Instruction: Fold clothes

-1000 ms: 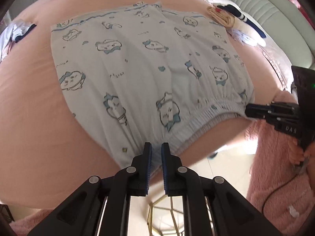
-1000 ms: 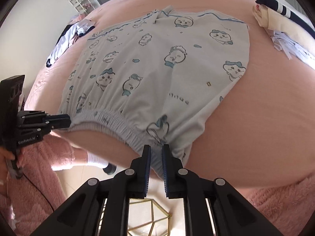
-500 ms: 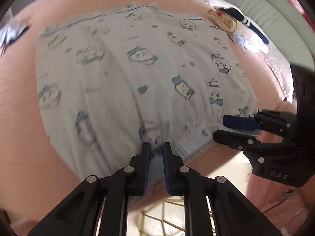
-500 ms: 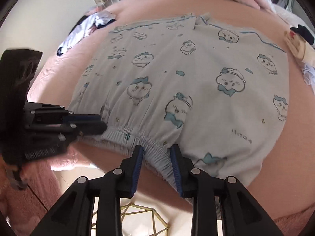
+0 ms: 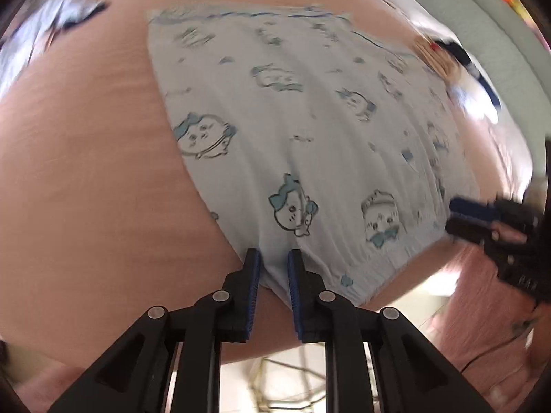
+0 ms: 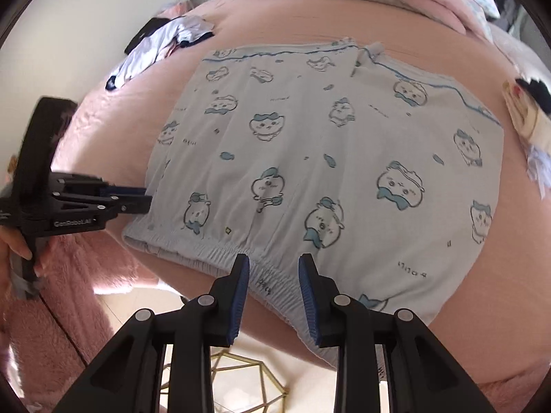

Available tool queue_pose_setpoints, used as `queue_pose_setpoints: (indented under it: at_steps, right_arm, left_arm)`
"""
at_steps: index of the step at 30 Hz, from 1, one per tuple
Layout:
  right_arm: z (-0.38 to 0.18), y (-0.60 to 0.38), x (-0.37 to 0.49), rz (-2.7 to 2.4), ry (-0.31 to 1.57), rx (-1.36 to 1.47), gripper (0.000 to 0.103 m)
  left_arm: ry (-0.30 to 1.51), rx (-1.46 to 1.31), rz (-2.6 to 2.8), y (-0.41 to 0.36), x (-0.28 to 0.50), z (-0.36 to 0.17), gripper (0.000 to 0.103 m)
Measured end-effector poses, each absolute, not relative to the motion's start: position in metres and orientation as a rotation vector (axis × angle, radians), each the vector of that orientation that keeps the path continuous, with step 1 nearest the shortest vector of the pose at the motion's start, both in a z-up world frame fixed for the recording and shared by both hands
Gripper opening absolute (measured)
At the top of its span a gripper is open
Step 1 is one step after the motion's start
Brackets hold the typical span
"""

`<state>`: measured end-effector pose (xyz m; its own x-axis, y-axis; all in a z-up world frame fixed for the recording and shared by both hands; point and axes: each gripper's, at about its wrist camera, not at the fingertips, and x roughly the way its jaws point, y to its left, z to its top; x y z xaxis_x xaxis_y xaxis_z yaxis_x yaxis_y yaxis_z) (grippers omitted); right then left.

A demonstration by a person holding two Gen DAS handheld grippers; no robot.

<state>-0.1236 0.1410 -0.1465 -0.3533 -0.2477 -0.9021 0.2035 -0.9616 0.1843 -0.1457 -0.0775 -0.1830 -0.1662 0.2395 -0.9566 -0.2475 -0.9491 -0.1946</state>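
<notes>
Two hand-held grippers, left hand-held gripper (image 5: 272,261) opening astride blurred shorts (image 5: 310,130) corner, right hand-held gripper (image 6: 272,268) apart astride waistband (image 6: 220,251)

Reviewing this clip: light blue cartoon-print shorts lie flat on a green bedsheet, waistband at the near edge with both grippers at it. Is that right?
Not quite: the bedsheet is pink, not green, as the right wrist view shows clearly. The rest holds: the light blue cartoon-print shorts lie flat on it, waistband at the near edge, with the right gripper and the left gripper both at it.
</notes>
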Motion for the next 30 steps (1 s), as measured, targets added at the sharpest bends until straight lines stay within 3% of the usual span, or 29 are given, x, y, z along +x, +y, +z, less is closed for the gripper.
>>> queue_pose_setpoints:
  at_steps: [3, 8, 14, 16, 17, 18, 25, 27, 30]
  right_arm:
    - [-0.145, 0.144, -0.122, -2.388, -0.050, 1.597, 0.029]
    - [-0.143, 0.141, -0.149, -2.404, -0.089, 1.564, 0.029]
    - [-0.169, 0.125, -0.173, -2.349, -0.008, 1.676, 0.029]
    - [-0.168, 0.136, -0.164, -2.336, -0.011, 1.671, 0.029]
    - [-0.166, 0.142, -0.160, -2.334, -0.006, 1.681, 0.029]
    - [-0.164, 0.148, -0.156, -2.333, 0.000, 1.690, 0.029]
    - [-0.135, 0.163, -0.182, -2.433, -0.007, 1.620, 0.029]
    - [-0.134, 0.162, -0.200, -2.455, -0.019, 1.619, 0.029]
    - [-0.137, 0.161, -0.227, -2.453, -0.043, 1.639, 0.029]
  left_arm:
    - [0.099, -1.714, 2.280, -0.080, -0.155, -0.163, 0.017]
    - [0.093, -1.411, 2.268, -0.046, -0.192, -0.150, 0.023]
    - [0.452, -1.626, 2.117, -0.033, -0.198, -0.192, 0.039]
    - [0.530, -1.737, 2.089, -0.054, -0.197, -0.193, 0.050]
    - [0.523, -1.769, 2.091, -0.065, -0.200, -0.192, 0.070]
    - [0.465, -1.785, 2.094, -0.076, -0.204, -0.188, 0.075]
    - [-0.176, -1.545, 2.427, -0.131, -0.268, -0.158, 0.073]
    - [-0.293, -1.516, 2.499, -0.140, -0.288, -0.167, 0.058]
    - [-0.403, -1.496, 2.517, -0.153, -0.314, -0.186, 0.048]
